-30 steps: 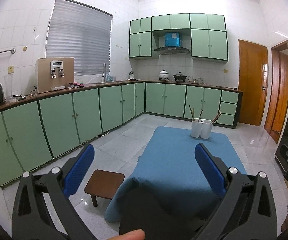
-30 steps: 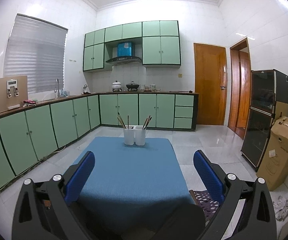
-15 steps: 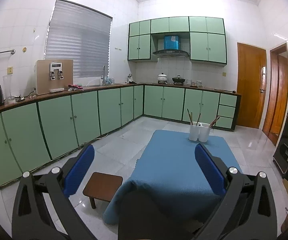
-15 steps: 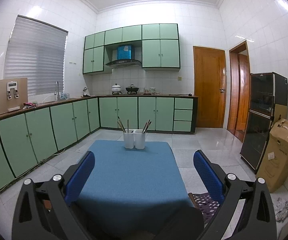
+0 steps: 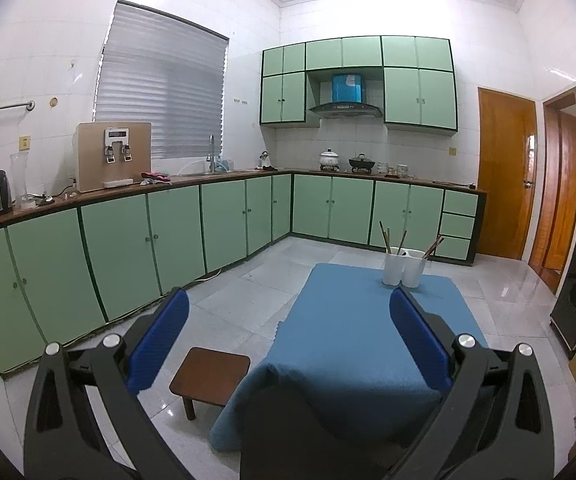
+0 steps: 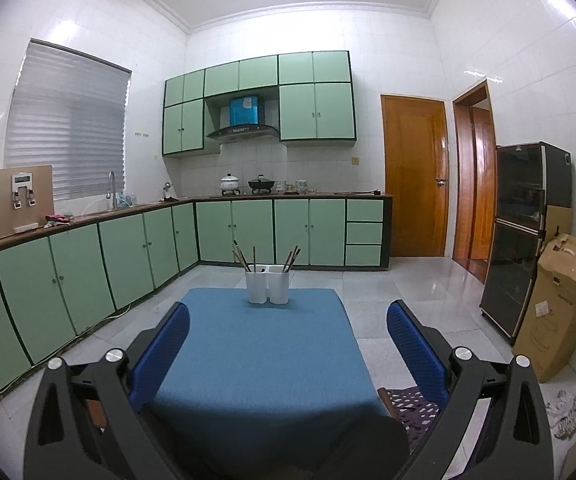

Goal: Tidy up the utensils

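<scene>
white twin holder (image 6: pixel 267 283) (upright), likely chopsticks (image 6: pixel 243 258) inside

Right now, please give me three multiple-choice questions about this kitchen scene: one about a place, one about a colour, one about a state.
1. Where does the white utensil holder stand?
A. at the far end of the blue-covered table
B. on the kitchen counter
C. on the small wooden stool

2. What colour are the kitchen cabinet doors?
A. white
B. light green
C. brown

3. In what state are the left gripper and right gripper?
A. both open and empty
B. both shut on chopsticks
C. one open, one shut

Answers:
1 A, the holder sits on the cloth near the far edge.
2 B, all the doors are pale green.
3 A, the blue fingers stand wide apart with nothing between.
</scene>
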### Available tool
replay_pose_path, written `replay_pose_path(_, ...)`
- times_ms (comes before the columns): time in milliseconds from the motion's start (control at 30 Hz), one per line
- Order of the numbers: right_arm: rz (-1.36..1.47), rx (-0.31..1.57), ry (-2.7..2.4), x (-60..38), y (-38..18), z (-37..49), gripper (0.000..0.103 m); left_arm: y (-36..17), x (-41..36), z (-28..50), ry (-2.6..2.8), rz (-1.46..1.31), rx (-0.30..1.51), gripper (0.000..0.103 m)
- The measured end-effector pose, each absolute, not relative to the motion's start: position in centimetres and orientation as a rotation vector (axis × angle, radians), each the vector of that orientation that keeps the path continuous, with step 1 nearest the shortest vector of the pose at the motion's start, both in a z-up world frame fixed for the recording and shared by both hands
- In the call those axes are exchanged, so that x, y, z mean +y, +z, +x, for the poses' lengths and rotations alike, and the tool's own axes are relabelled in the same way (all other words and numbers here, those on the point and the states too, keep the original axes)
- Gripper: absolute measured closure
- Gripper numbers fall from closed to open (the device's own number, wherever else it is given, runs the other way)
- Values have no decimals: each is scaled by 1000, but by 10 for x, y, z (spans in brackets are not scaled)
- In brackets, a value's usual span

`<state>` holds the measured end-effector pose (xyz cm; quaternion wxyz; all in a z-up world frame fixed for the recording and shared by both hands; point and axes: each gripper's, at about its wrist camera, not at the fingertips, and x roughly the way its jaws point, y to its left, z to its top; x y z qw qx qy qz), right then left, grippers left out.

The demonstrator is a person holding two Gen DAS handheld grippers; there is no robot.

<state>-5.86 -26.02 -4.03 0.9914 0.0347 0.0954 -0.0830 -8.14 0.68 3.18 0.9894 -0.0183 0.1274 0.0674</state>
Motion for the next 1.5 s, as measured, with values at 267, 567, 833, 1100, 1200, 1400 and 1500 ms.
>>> replay_pose_path(267, 74, 190, -164, -260, -40, -58, 6, 33, 9, -79, 138, -42, 260, 5)
replay_pose_path(567, 80, 193, -161, -262, -40, -57, 6, 32, 10, -79, 136, -44, 259, 6)
replay_pose_path(833, 84, 192, -160, -263, -40, -57, 6, 32, 10, -79, 136, -44, 258, 6)
replay_pose_path(1100, 84, 192, -160, -263, -40, -57, 6, 29, 12, -78, 134, -43, 259, 5)
replay_pose_path(1200, 86, 189, -158, -263, -40, -58, 6, 30, 13, -79, 131, -44, 258, 5)
replay_pose_path(1400, 86, 191, -151, -260, -45, -57, 6, 29, 14, -81, 133, -42, 251, 5)
replay_pose_path(1500, 89, 191, -151, -260, -47, -57, 6, 27, 15, -81, 137, -43, 253, 5)
